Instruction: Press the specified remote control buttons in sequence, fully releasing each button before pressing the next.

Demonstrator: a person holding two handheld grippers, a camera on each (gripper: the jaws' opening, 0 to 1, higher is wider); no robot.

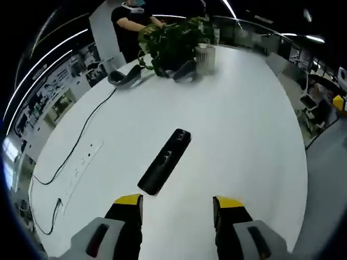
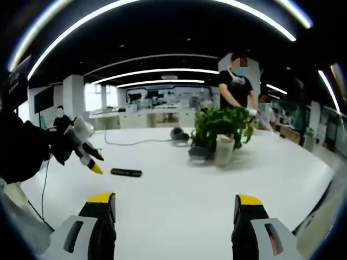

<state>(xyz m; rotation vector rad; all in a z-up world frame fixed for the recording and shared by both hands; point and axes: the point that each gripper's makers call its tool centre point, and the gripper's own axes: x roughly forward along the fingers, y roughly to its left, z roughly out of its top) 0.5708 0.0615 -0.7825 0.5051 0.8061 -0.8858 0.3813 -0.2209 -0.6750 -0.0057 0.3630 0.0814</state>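
A long black remote control [image 1: 165,161] lies flat on the white table [image 1: 233,135], slanting away from me in the left gripper view. My left gripper [image 1: 178,208] hovers just short of its near end, jaws open, nothing between them. In the right gripper view the same remote [image 2: 126,172] shows small and far off at the left. The left gripper [image 2: 89,154], held by a dark-sleeved arm, hangs above and to its left there. My right gripper [image 2: 174,208] stands open over bare table, well back from the remote.
A potted green plant [image 1: 176,40] in a white ribbed pot [image 2: 222,150] stands further along the table, with dark devices [image 1: 123,77] beside it. A black cable [image 1: 70,154] runs along the table's left side. A person in black [image 2: 236,86] stands behind the plant.
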